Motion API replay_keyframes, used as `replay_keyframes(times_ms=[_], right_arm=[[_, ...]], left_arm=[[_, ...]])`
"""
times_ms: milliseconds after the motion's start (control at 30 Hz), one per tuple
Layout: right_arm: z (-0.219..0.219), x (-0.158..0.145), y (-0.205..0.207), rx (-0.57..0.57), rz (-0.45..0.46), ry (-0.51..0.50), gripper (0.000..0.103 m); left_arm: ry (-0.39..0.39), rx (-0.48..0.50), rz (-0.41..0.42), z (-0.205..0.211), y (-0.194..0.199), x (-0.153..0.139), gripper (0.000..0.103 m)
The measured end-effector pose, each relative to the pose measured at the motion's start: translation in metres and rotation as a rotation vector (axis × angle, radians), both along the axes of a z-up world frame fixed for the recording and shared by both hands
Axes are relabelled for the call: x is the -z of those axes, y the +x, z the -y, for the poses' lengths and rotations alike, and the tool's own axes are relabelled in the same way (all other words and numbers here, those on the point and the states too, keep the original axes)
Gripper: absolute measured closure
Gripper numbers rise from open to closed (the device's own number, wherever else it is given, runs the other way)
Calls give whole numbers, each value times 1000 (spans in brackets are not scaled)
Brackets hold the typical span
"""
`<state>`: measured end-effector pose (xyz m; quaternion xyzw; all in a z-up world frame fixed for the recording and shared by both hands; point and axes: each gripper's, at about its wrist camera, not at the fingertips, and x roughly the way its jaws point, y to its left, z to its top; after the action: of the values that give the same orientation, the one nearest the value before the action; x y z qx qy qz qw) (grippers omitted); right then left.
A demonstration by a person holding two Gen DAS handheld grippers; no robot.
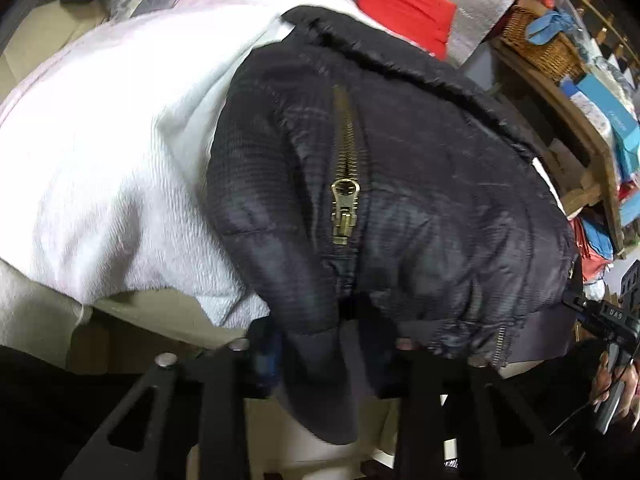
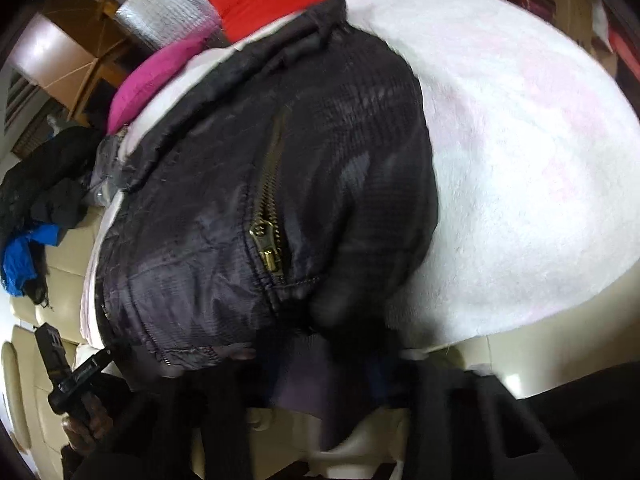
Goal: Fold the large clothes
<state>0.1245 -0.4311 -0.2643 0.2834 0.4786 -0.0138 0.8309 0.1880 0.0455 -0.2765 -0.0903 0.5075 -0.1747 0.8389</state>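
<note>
Both grippers, left gripper (image 1: 320, 344) and right gripper (image 2: 320, 356), seem pinched onto the hem of the black quilted jacket with brass zipper (image 1: 400, 184), which lies on the white fleece blanket (image 1: 112, 152), though blur hides the pads. I judge this the grasp before a fold; next I lift the hem evenly toward the collar.

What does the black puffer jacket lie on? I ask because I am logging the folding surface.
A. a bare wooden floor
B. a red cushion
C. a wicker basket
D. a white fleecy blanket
D: the black puffer jacket, with its brass zipper facing up, rests on the white fleecy blanket, which shows around it in both wrist views.
</note>
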Motion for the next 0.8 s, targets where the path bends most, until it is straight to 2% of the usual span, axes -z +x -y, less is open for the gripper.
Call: replay_keyframes(times_ms=[100,167,233,267,300,333,400,500,567,667,700,767,800], right_arm=[[-1,-17,-7,-28,76,39,74],[0,-15,-4,-30,50,29,74],[4,-5,3,-11,3,41,73],[8,3,5,16,-45,44,71],[10,7,5,35,-82,37,65],[11,9,7,44,-103,31,51],[16,12,3,57,-129,23,32],[23,10,-1,68,-111,-20,29],[25,17,3,65,-121,-12,28],[25,30,3,50,-99,93,28],[22,30,2,55,-85,78,29],[16,30,-2,63,-81,50,43],[16,28,-4,61,-85,46,58]], left_arm=[[8,14,33,3,-4,-8,74],[17,15,18,5,-1,-3,71],[25,11,-15,7,3,4,54],[19,13,-28,10,6,8,50],[14,17,-37,12,8,10,47],[13,21,-44,13,9,12,45],[17,30,-45,18,12,15,44],[1,37,-50,22,16,19,44],[-18,35,-50,21,17,20,45],[-42,26,-44,5,11,20,56],[-55,30,-42,-13,2,19,60],[-60,33,-40,-17,0,18,61],[-55,35,-38,-18,0,18,61]])
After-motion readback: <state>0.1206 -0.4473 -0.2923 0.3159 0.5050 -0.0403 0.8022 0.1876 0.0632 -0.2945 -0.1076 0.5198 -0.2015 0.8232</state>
